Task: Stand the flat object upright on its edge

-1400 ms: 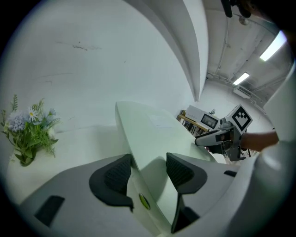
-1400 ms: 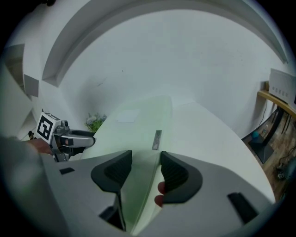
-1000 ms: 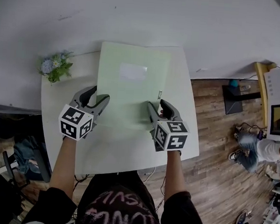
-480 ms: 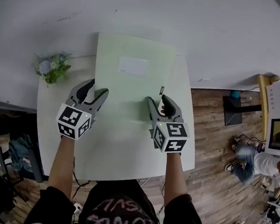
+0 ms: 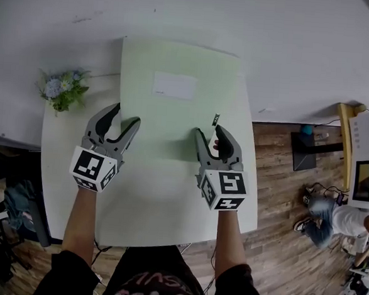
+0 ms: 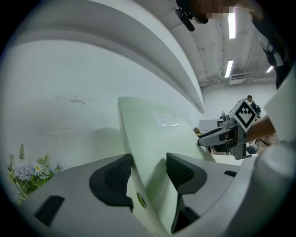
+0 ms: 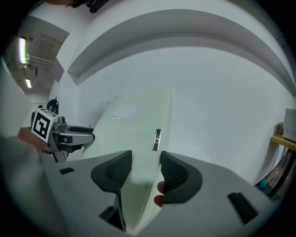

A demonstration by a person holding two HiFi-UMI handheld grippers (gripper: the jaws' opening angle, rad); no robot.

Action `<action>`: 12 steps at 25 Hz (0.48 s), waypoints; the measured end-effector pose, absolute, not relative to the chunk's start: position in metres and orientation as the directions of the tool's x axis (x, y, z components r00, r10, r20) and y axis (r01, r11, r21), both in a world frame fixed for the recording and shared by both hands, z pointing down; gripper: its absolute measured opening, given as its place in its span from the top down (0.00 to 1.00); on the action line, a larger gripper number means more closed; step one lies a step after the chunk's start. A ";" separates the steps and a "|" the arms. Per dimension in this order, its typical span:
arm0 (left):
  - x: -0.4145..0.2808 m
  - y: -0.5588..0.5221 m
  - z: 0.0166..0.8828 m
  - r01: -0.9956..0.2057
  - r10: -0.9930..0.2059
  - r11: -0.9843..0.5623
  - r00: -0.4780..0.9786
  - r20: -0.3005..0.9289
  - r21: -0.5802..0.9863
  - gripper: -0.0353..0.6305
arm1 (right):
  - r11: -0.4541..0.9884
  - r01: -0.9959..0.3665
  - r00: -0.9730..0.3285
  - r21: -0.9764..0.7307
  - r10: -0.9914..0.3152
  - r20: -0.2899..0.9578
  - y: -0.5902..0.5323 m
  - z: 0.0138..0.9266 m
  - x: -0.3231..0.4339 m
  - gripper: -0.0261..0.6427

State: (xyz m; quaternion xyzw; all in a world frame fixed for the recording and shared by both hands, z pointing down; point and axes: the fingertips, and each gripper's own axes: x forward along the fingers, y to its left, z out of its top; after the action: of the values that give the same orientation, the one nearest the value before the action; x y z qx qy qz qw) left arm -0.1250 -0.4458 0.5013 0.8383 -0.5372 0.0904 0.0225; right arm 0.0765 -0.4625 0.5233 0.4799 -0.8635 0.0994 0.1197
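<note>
A pale green flat folder (image 5: 174, 118) with a white label (image 5: 174, 85) is tilted up off the white table (image 5: 168, 199), its far edge raised toward the wall. My left gripper (image 5: 122, 119) straddles its left edge, jaws apart. In the left gripper view the folder (image 6: 157, 139) runs between the pads, against the left one, with a gap at the right. My right gripper (image 5: 212, 134) straddles the right edge near a small sticker (image 5: 215, 119). In the right gripper view the folder (image 7: 138, 125) passes between the spread pads of that gripper (image 7: 145, 169).
A small bunch of flowers (image 5: 62, 90) stands at the table's left, against the white wall. To the right of the table, wooden floor lies below, with a person (image 5: 340, 218) sitting there and a white machine (image 5: 363, 156) on a yellow shelf.
The folder's far edge has risen step by step, so it stands steeper than before. Both grippers have stayed on its side edges and drifted slightly toward me.
</note>
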 end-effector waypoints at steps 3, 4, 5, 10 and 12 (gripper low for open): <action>-0.123 -0.440 0.500 -0.905 -0.903 -0.418 0.406 0.139 -0.075 0.56 | 0.514 -0.857 -0.505 -0.041 -0.821 0.267 -0.456 0.522 0.079 0.65; -0.122 -0.436 0.500 -0.905 -0.905 -0.417 0.406 0.129 -0.078 0.56 | 0.511 -0.859 -0.503 -0.038 -0.826 0.256 -0.452 0.522 0.080 0.65; -0.121 -0.433 0.500 -0.905 -0.906 -0.417 0.406 0.121 -0.082 0.56 | 0.507 -0.861 -0.500 -0.038 -0.830 0.246 -0.448 0.522 0.081 0.65; -0.118 -0.412 0.497 -0.910 -0.914 -0.403 0.397 0.080 -0.100 0.56 | 0.497 -0.868 -0.490 -0.016 -0.849 0.198 -0.427 0.521 0.084 0.65; -0.116 -0.403 0.495 -0.911 -0.918 -0.397 0.392 0.062 -0.111 0.56 | 0.492 -0.871 -0.485 -0.005 -0.857 0.175 -0.417 0.519 0.085 0.65</action>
State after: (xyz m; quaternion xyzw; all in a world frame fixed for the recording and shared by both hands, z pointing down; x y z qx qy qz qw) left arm -0.1164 -0.4028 0.4945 0.8338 -0.5484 0.0564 -0.0294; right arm 0.0849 -0.4175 0.5193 0.5021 -0.8603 0.0465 0.0747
